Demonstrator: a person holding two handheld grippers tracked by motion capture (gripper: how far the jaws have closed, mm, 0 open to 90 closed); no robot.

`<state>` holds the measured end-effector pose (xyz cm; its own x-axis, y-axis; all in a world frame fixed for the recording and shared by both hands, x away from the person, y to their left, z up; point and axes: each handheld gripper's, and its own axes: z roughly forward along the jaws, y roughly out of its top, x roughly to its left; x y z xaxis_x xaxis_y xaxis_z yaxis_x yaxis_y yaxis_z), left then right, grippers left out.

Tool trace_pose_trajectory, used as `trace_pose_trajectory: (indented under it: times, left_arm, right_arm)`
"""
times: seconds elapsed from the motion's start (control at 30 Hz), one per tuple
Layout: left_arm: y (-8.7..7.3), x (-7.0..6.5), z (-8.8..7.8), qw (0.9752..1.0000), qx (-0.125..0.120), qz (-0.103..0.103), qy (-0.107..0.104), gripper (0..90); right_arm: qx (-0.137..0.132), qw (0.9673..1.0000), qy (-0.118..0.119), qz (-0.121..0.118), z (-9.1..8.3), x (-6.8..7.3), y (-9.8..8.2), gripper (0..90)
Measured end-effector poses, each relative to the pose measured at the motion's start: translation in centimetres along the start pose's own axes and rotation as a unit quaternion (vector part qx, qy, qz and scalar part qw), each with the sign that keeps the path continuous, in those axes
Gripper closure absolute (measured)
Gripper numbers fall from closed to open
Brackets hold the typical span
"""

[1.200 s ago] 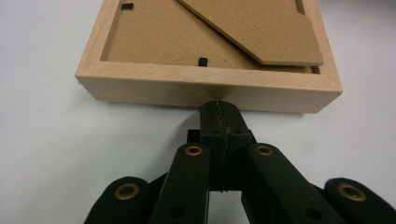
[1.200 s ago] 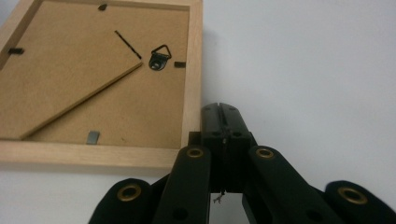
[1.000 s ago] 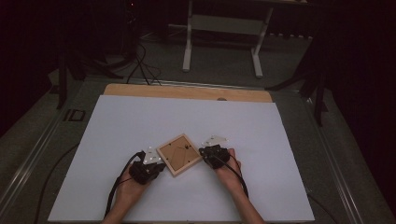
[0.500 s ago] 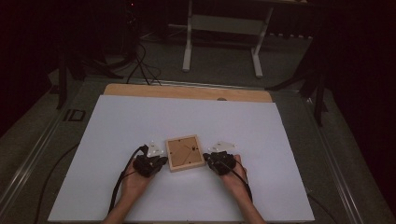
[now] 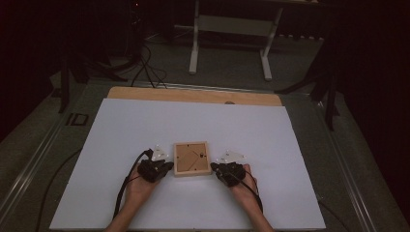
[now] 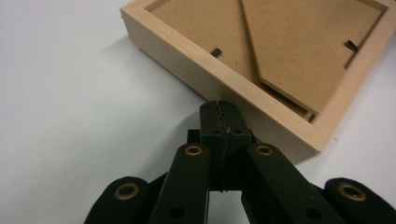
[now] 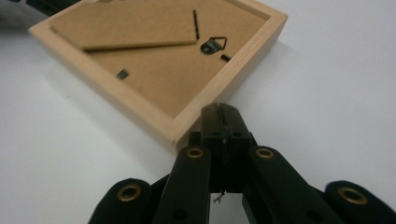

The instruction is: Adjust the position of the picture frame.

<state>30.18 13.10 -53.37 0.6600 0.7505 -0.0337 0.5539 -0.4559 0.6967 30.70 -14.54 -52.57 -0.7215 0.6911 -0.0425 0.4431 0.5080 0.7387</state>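
A square light-wood picture frame (image 5: 192,158) lies face down on the white table top, its brown backing board and stand up. My left gripper (image 5: 168,166) is shut, its tip against the frame's left side (image 6: 219,74). In the left gripper view the shut jaws (image 6: 219,103) touch the wooden edge. My right gripper (image 5: 214,167) is shut too, its tip at the frame's near right corner. From the right gripper view the closed jaws (image 7: 221,108) press beside that corner of the frame (image 7: 159,70), near a small metal hanger (image 7: 213,45). Nothing is held between either pair of jaws.
The white board (image 5: 270,140) covers a wooden table whose bare strip (image 5: 193,95) shows at the far edge. Cables (image 5: 145,67) and a white stand's legs (image 5: 229,29) are on the dark floor beyond. Both forearms enter from the bottom edge.
The frame has turned from a diamond tilt to lie square with the table and slid slightly nearer. Both hands shifted nearer with it, the right one also moving right.
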Motion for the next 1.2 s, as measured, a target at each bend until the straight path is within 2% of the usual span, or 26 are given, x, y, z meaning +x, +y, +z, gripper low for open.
trace_pose_trajectory:
  times: [0.1,0.23,0.37,0.67,0.77,0.93,1.03,1.2]
  left_arm:
    - [-0.2,-0.4,-0.4,0.9999,0.007,0.006,-0.007,89.7]
    - [-0.6,-1.2,-1.1,0.9997,0.012,0.020,-0.009,89.7]
    - [-0.7,-1.6,-1.3,0.9995,0.015,0.026,-0.009,89.7]
    - [-0.3,-1.4,-0.6,0.9998,0.016,0.007,0.000,90.0]
    - [0.1,-1.3,-0.2,0.9998,0.013,0.010,0.010,90.0]
    - [0.4,-0.9,0.3,0.9999,0.005,0.000,0.013,90.0]
    - [0.4,-1.1,0.4,0.9998,0.006,0.005,0.020,90.0]
    - [0.5,-1.2,0.4,0.9998,0.006,0.005,0.021,90.0]
  right_arm:
    - [0.006,1.0000,0.003,-0.006,-0.2,0.1,-0.3,89.7]
    - [0.006,0.9999,0.005,-0.008,-0.5,0.4,-0.4,89.7]
    - [0.004,0.9999,0.007,-0.010,-0.7,0.6,-0.5,89.7]
    - [0.003,1.0000,0.004,-0.001,-0.7,0.5,-0.5,89.8]
    - [0.003,1.0000,-0.001,0.004,-0.7,0.4,-0.5,89.9]
    - [0.002,1.0000,-0.002,0.008,-0.7,0.2,-0.6,89.9]
    - [0.000,0.9999,-0.004,0.011,-0.7,0.1,-0.6,89.8]
    - [-0.001,0.9999,-0.007,0.013,-0.6,0.0,-0.5,89.8]
